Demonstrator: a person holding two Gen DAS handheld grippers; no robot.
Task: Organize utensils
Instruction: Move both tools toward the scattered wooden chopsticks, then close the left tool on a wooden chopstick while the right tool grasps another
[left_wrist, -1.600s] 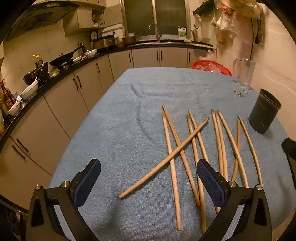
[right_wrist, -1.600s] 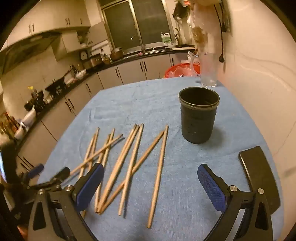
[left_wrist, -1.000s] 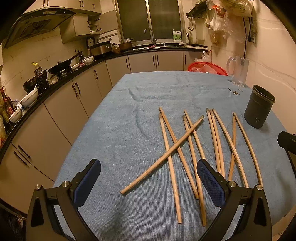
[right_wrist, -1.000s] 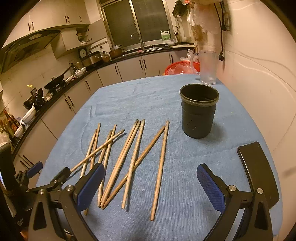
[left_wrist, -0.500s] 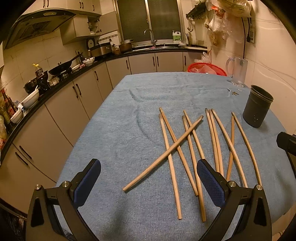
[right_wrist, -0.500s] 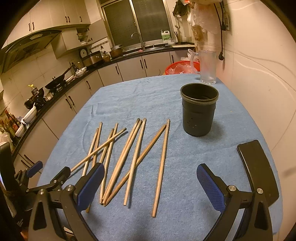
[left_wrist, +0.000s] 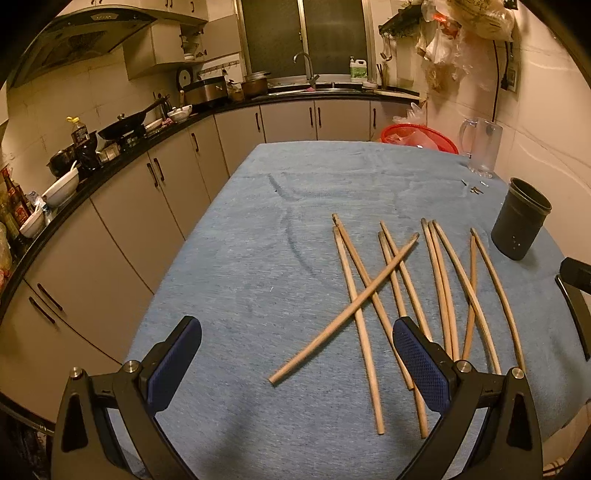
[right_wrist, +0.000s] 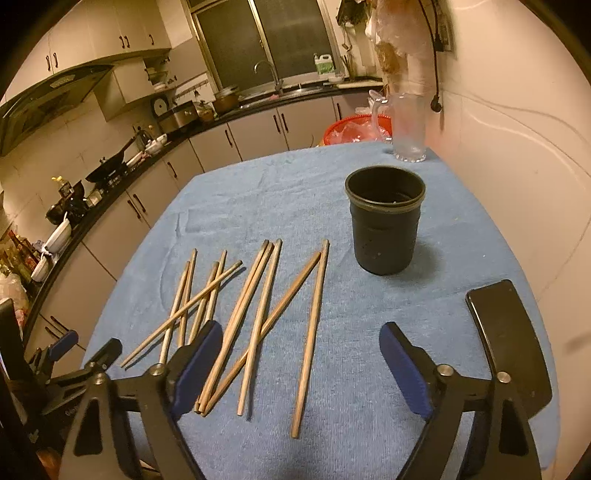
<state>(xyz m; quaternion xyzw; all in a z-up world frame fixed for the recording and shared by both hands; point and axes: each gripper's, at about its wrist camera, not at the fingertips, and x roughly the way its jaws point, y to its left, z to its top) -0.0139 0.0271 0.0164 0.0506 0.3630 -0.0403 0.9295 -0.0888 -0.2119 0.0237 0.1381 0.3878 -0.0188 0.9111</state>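
Several wooden chopsticks (left_wrist: 373, 291) (right_wrist: 258, 317) lie scattered on a blue cloth (left_wrist: 288, 229) that covers the table. A dark round cup (left_wrist: 520, 225) (right_wrist: 384, 225) stands upright beyond them at the right, with nothing visible inside. My left gripper (left_wrist: 295, 363) hovers open above the near ends of the chopsticks, nothing between its blue pads (left_wrist: 419, 369). My right gripper (right_wrist: 299, 365) hangs above the right-hand chopsticks with its jaws closing; the pads (right_wrist: 404, 373) touch nothing. The left gripper (right_wrist: 66, 350) also shows low at the left in the right wrist view.
A black phone-like slab (right_wrist: 509, 343) lies on the cloth at the near right. A glass mug (left_wrist: 480, 147) and a red basket (left_wrist: 417, 138) sit at the table's far end. Small metal bits (left_wrist: 476, 189) lie near the cup. Kitchen cabinets run along the left.
The right gripper's jaws have come closer together. Both views have shifted only slightly; the chopsticks and cup have not moved.
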